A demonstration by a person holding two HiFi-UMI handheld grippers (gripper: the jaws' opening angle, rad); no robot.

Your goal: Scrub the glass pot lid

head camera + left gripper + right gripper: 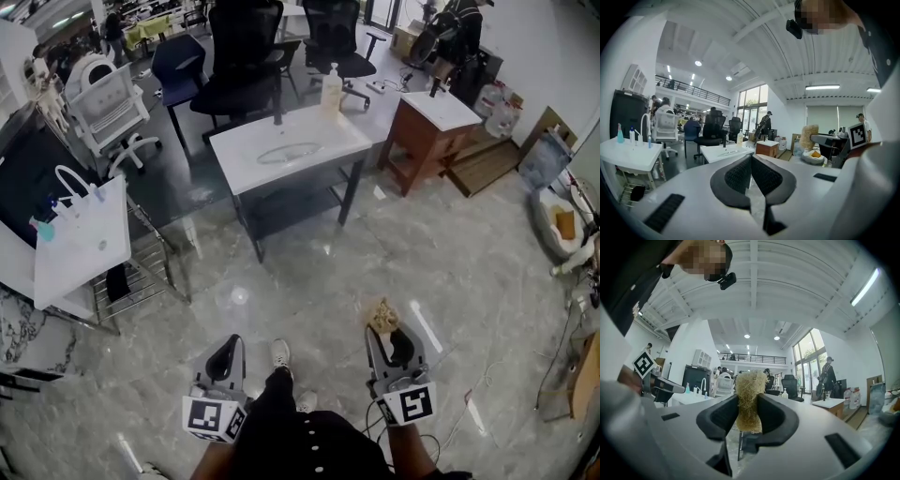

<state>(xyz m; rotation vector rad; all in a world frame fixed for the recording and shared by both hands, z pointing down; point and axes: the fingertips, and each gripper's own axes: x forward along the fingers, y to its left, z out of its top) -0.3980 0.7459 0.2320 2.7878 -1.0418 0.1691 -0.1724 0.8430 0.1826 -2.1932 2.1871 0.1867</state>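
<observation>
Right gripper view: right gripper (pixel 748 401) clamps a tan, fibrous loofah scrubber (pixel 751 380). Left gripper view: left gripper (pixel 751 164) closed, black ribbed pads (pixel 736 174) touching, empty. Head view alone shows the glossy marbled floor (pixel 309 272) beneath both.

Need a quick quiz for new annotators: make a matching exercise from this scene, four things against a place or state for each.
Things:
1. left gripper
2. right gripper
3. soap bottle
4. white bag

Places or states:
A. standing on the white basin counter
B. shut on a straw-coloured scrubber
C. far left of the head view
D. shut, nothing between the jaws

Pairs: 1-D, 2-B, 3-A, 4-C
</observation>
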